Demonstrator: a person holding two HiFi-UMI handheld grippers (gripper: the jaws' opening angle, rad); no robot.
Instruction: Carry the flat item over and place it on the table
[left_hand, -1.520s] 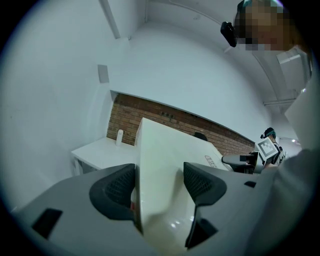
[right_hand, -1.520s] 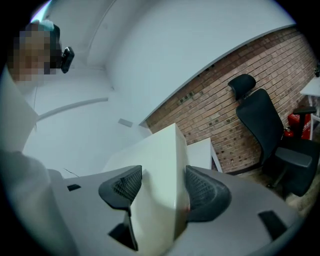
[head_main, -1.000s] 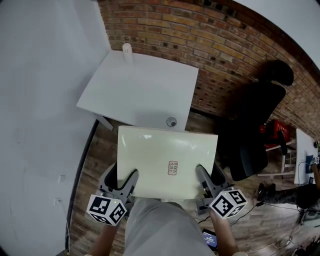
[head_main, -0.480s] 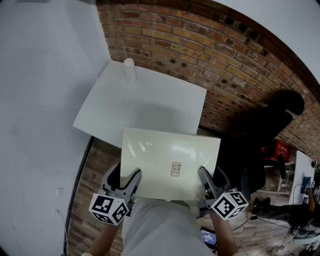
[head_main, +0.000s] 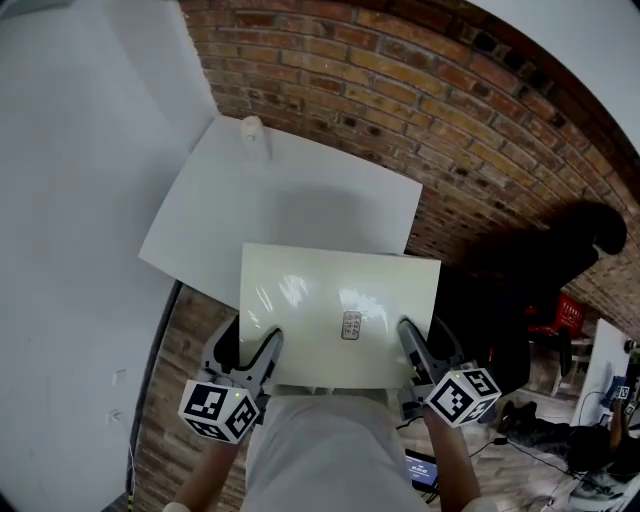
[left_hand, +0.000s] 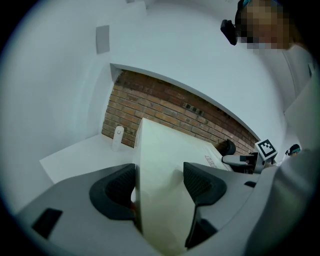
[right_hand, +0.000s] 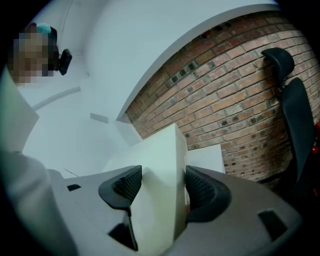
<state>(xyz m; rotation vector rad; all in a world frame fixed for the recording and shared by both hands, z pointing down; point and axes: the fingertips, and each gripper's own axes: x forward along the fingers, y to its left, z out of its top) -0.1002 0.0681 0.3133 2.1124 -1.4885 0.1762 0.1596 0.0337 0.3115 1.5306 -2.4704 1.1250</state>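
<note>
A flat cream panel (head_main: 338, 312) with a small label at its middle is held level in front of me, its far edge over the near edge of the white table (head_main: 250, 210). My left gripper (head_main: 262, 352) is shut on the flat panel's near left edge (left_hand: 160, 185). My right gripper (head_main: 410, 345) is shut on its near right edge (right_hand: 160, 195). In both gripper views the panel fills the gap between the dark ribbed pads.
A small white cylinder (head_main: 251, 131) stands at the table's far left corner, against the brick wall (head_main: 420, 110). A white wall runs along the left. A black office chair (head_main: 560, 270) stands to the right of the table. Wood floor lies below.
The panel and both grippers have advanced toward the table; its far edge now overlaps the table's near edge. Both grips are unchanged.
</note>
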